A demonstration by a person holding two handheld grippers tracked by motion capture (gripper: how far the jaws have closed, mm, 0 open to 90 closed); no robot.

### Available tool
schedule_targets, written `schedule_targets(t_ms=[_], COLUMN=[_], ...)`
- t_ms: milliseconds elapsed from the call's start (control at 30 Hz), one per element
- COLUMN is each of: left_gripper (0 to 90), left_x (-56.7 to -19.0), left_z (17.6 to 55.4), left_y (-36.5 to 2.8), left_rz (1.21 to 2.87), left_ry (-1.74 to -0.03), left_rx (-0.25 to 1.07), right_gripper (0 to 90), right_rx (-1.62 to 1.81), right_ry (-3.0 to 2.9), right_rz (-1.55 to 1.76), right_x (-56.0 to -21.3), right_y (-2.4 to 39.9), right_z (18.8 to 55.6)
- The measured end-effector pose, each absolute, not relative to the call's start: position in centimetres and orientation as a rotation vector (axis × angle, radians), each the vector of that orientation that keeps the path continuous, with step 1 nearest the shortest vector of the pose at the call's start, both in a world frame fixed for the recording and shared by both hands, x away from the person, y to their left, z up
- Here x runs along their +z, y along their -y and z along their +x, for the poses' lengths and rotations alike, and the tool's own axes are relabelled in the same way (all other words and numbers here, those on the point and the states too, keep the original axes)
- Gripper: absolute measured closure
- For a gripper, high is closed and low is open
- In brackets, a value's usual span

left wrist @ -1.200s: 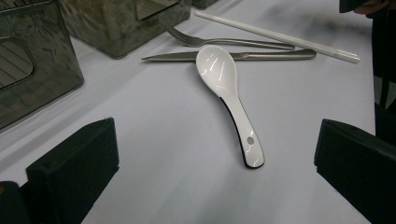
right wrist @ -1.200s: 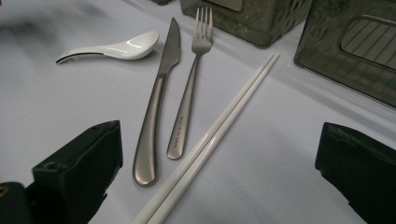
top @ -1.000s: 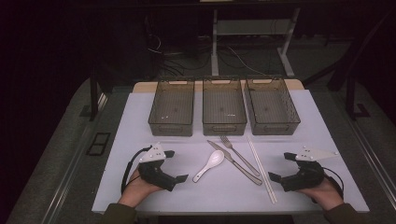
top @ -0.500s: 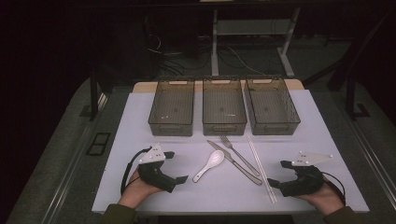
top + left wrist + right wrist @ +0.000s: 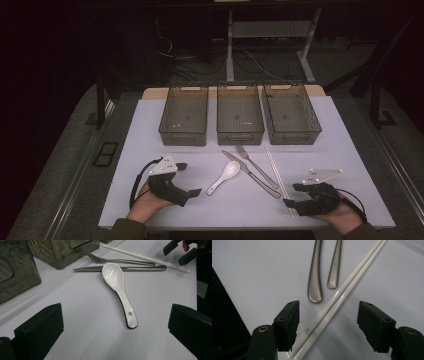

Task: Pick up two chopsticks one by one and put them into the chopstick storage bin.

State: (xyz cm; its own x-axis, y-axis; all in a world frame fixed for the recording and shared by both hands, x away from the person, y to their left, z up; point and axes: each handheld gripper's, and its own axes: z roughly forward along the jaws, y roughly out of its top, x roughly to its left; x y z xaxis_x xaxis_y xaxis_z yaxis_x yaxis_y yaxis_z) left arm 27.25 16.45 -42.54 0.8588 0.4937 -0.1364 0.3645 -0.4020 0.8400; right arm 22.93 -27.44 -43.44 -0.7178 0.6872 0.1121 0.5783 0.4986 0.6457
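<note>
**White chopsticks lined up between narrowing jaws**

White and glossy, the pair of chopsticks (image 5: 329, 315) lies flat on the worktop (image 5: 150, 130), touching side by side, at about 4 o'clock from the worktop's middle. Around its near end stands the right hand-held gripper (image 5: 328, 325): its jaws have just been closing and are apart, one on each side of the pair, pads not yet pressing. Coming in low and straddling the sticks looks meant to pinch both at once.

Just beside the chopsticks, toward 9 o'clock, lie a metal knife (image 5: 251, 174) and fork (image 5: 256, 165), their handle ends near the gripper but outside its jaws. A white spoon (image 5: 224, 177) rests farther toward 9 o'clock, bowl against the knife. The left hand-held gripper (image 5: 186, 177), jaws wide apart and empty, points at that spoon from the worktop's 8 o'clock, probably waiting its turn.

Three clear bins (image 5: 240, 131) stand in a row at 12 o'clock, likely one per kind of utensil.
</note>
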Motion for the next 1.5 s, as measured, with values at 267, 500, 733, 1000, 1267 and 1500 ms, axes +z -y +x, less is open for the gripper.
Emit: schedule_targets(t_ms=[267,500,733,1000,1267,1500], left_gripper=[0.0,0.0,0.0,0.0,0.0,0.0], left_x=[-42.6,-42.6,-42.6,-42.6,-42.5,-42.5], left_z=[27.2,27.2,27.2,27.2,27.2,27.2], left_y=[-16.4,-16.5,-16.5,-16.5,-16.5,-16.5], left_rz=[2.036,2.031,2.030,2.025,2.022,2.024], left_ry=[-0.625,-0.627,-0.626,-0.625,-0.620,-0.622], left_rx=[0.158,0.155,0.153,0.150,0.147,0.141], right_gripper=[43.0,49.5,56.6,61.2,63.0,63.6], right_rx=[0.959,0.900,0.867,0.854,0.838,0.819], right_ry=[-2.618,-2.649,-2.640,-2.642,-2.640,-2.636], right_rz=[1.071,1.031,1.019,1.022,1.035,1.055], right_x=[-43.8,-44.0,-43.9,-43.8,-43.7,-43.7], right_y=[26.9,26.6,26.5,26.8,27.3,28.0], right_z=[22.5,22.3,22.3,22.4,22.6,22.8])
